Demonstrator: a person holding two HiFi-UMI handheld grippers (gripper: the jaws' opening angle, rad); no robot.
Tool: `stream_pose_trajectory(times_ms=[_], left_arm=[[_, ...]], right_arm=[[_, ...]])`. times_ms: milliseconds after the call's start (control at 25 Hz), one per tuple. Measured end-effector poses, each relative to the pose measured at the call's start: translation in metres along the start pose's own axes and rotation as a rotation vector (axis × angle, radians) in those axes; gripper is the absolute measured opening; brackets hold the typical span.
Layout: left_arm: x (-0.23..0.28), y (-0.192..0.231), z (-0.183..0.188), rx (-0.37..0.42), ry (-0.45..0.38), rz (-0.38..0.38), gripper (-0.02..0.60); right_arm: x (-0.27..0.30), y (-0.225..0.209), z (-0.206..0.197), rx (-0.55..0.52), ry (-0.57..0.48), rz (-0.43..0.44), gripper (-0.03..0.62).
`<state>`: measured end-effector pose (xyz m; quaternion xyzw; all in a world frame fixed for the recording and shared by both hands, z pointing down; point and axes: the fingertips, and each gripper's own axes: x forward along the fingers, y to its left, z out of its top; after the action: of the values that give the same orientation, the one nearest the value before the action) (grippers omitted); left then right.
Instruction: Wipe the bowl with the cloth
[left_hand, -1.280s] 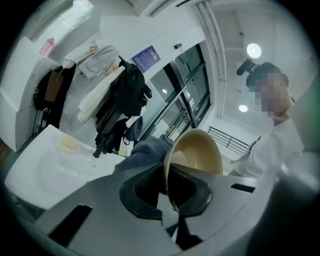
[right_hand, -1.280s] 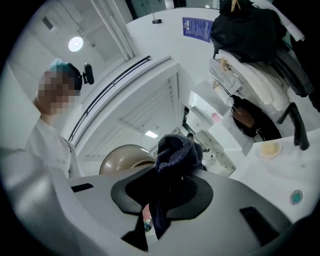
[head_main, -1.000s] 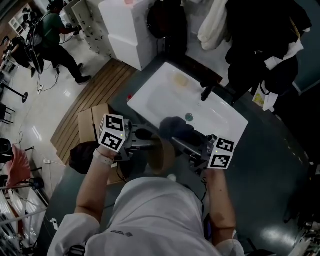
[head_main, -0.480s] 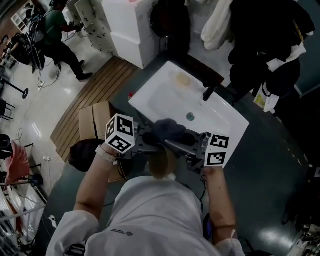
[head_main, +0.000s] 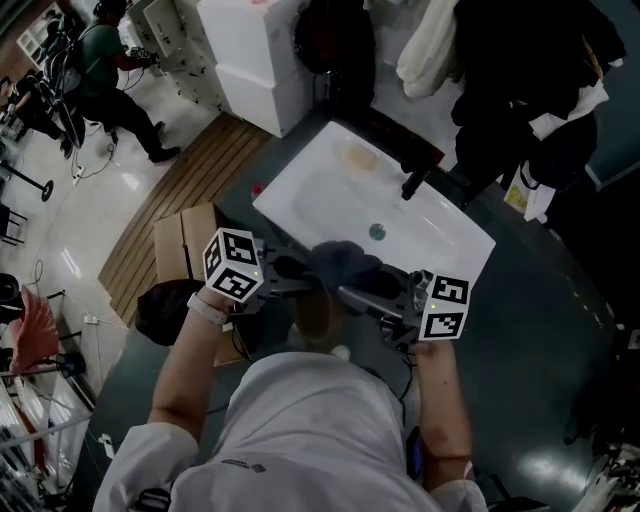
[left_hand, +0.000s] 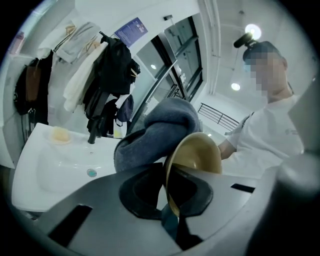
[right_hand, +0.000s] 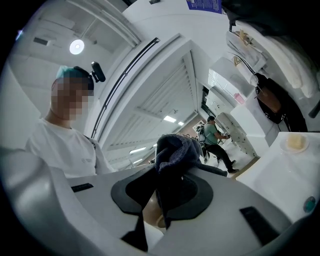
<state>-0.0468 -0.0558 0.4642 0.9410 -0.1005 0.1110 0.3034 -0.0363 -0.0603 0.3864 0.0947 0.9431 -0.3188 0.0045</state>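
A tan bowl (head_main: 312, 312) is held on edge in front of my chest, above the near rim of the white sink (head_main: 330, 180). My left gripper (head_main: 283, 276) is shut on the bowl's rim (left_hand: 169, 192). My right gripper (head_main: 352, 292) is shut on a dark grey-blue cloth (head_main: 342, 262), which bunches up above the jaws (right_hand: 172, 150). In the left gripper view the cloth (left_hand: 152, 135) lies against the bowl's outer side, just behind the bowl (left_hand: 195, 157). A bit of the bowl (right_hand: 152, 212) shows below the right jaws.
The sink has a black tap (head_main: 411, 185), a green drain plug (head_main: 377, 233) and a yellow soap (head_main: 360, 160). Dark clothes (head_main: 530, 60) hang behind it. A cardboard box (head_main: 180, 245) and a dark bag (head_main: 165, 310) sit on the floor at my left. A person (head_main: 110, 75) stands far left.
Both grippers shifted slightly while holding on: the cloth slid over the bowl, moving left and toward me half a second ago, then back up and right.
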Motion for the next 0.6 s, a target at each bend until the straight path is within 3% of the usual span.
stream_pose_trajectory(times_ms=[600], left_arm=[[-0.025,0.051,0.013,-0.160,-0.195,0.173,0.020]], right_arm=[[-0.017,0.021,-0.018,0.064,-0.084,0.014,0.081]])
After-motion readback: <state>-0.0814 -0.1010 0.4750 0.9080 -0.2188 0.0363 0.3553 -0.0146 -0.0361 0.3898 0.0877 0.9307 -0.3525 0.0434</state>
